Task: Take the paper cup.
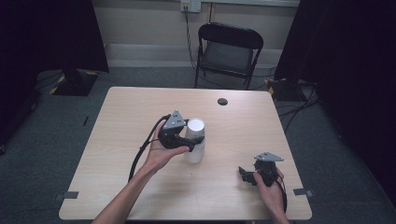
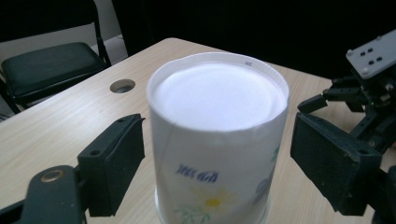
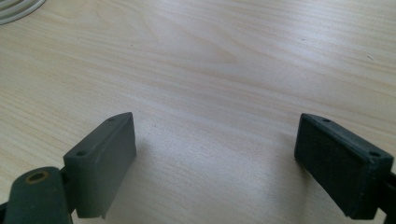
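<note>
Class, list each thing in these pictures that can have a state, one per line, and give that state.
Paper cup: upside down on the table, standing upright.
Left hand-held gripper: open, jaws either side of the cup, a gap at each pad.
Right hand-held gripper: open, nothing between the jaws.
Folding chair: unfolded, seat bare.

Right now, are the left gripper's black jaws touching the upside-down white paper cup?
Apart. The left gripper view shows gaps between the left gripper jaws and the cup.
</note>
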The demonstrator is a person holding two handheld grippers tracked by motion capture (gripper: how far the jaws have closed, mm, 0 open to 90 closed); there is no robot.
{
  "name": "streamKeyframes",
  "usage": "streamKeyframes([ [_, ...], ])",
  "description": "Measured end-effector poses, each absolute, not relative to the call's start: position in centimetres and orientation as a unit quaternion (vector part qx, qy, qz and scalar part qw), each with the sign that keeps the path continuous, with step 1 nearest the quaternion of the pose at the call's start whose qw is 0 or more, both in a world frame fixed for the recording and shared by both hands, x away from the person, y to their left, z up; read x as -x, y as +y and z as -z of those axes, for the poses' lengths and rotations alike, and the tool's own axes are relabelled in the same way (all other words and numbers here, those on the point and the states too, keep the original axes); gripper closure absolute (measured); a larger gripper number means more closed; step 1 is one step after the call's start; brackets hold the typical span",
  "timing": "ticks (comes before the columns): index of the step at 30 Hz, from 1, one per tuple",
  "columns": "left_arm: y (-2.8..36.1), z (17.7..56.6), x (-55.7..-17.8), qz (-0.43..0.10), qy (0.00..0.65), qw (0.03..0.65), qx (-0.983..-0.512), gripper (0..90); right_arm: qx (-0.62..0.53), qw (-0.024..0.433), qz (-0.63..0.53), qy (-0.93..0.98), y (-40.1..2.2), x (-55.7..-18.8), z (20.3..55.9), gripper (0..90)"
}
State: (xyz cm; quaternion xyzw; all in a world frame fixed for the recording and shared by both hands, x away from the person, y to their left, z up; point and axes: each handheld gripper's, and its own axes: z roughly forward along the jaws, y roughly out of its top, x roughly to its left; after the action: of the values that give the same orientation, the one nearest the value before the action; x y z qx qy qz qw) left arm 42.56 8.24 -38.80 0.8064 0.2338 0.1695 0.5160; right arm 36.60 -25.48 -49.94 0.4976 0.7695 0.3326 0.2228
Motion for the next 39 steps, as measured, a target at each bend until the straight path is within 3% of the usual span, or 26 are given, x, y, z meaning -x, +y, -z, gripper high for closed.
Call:
streamKeyframes([
  [22, 8.0, 39.6, -43.6, -0.144, 0.245, 0.514, -0.809, 28.7, -0.498, 0.223, -0.333, 0.769, -25.5, -36.6, 49.9, 12.3],
  [39, 7.9, 39.5, -43.6, -0.145, 0.25, 0.514, -0.808, 29.6, -0.498, 0.223, -0.332, 0.77, -25.5, -36.6, 49.9, 12.2],
])
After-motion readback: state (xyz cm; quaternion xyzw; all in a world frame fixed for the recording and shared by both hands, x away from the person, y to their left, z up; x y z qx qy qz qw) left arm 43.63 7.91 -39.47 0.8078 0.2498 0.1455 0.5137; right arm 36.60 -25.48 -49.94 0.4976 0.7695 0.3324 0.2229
